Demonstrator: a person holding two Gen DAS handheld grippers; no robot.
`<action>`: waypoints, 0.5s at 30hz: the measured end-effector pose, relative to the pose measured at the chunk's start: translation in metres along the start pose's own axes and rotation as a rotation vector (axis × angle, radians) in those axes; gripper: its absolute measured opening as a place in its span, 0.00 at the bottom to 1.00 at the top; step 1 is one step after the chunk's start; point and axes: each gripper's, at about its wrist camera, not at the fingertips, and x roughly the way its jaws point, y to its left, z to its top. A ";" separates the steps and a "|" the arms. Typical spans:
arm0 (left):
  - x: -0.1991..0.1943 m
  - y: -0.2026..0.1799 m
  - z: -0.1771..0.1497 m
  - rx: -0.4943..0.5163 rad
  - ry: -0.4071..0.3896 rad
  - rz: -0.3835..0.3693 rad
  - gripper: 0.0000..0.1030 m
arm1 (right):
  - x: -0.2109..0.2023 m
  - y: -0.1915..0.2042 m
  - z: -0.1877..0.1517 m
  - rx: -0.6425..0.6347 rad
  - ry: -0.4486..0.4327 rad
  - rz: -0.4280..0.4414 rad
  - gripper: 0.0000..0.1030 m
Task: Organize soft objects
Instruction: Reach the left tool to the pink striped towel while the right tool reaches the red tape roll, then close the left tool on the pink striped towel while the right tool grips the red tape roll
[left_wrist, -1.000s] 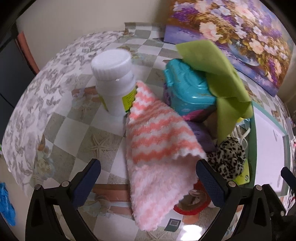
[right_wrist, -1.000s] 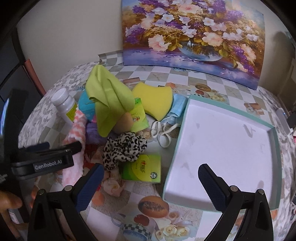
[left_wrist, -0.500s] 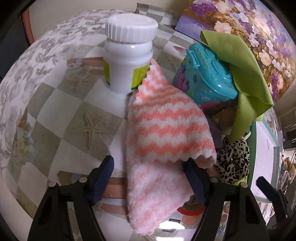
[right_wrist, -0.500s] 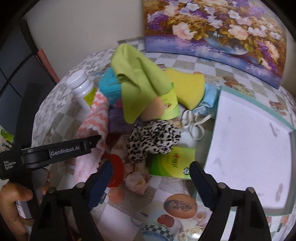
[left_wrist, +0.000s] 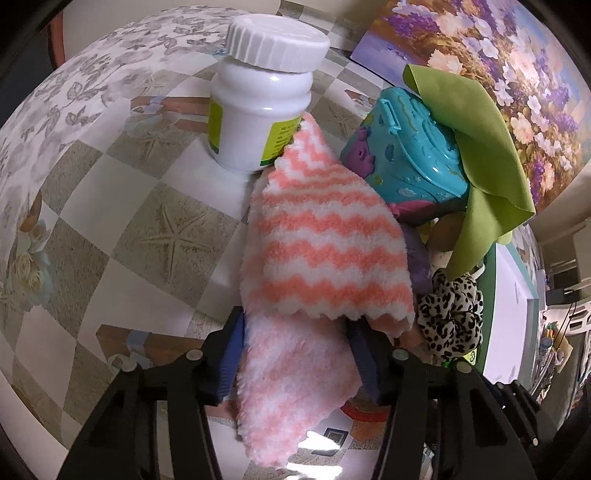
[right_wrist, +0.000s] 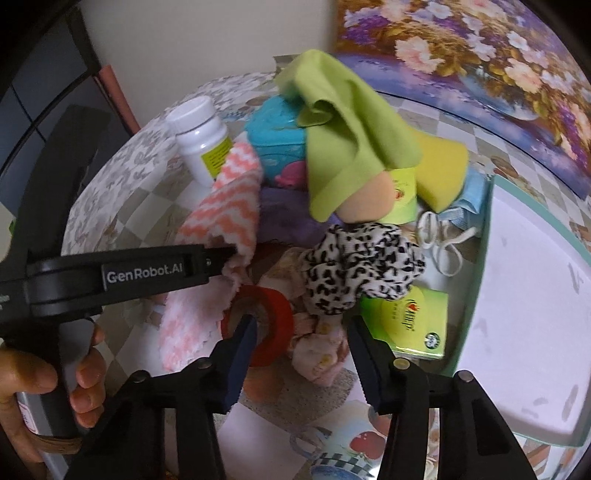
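A pink-and-white zigzag towel (left_wrist: 325, 240) lies folded on the table, leaning on a white bottle (left_wrist: 258, 110). My left gripper (left_wrist: 295, 350) straddles its near part; the jaws are closing, with the pads at the towel's two edges. In the right wrist view one finger (right_wrist: 214, 258) of that gripper rests against the towel (right_wrist: 229, 199). My right gripper (right_wrist: 301, 354) hangs over a small pink floral cloth (right_wrist: 317, 354), jaws closing, the cloth between them untouched. A leopard scrunchie (right_wrist: 354, 266), green cloth (right_wrist: 347, 133), purple cloth (right_wrist: 284, 218) and yellow sponge (right_wrist: 439, 166) lie beyond.
A red tape roll (right_wrist: 273, 317) sits by the right gripper's left finger. A teal toy case (left_wrist: 406, 155), green box (right_wrist: 410, 317) and blue face mask (right_wrist: 469, 199) crowd the pile. A white tray (right_wrist: 476, 280) with a teal rim lies right. A hand (right_wrist: 85, 369) holds the left gripper.
Both grippers have sunk toward the pile and narrowed their jaws. The left now brackets the zigzag towel; the right has shifted left from the tray's edge to over the pink floral cloth.
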 end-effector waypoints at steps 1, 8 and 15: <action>0.001 0.002 -0.001 -0.001 0.000 -0.001 0.55 | 0.002 0.001 0.000 -0.007 0.003 -0.001 0.50; -0.011 0.005 -0.006 -0.017 0.009 -0.023 0.55 | 0.015 0.010 0.002 -0.033 0.028 -0.013 0.36; -0.016 0.009 -0.009 -0.027 0.003 -0.044 0.48 | 0.018 0.006 0.004 -0.001 0.025 0.007 0.22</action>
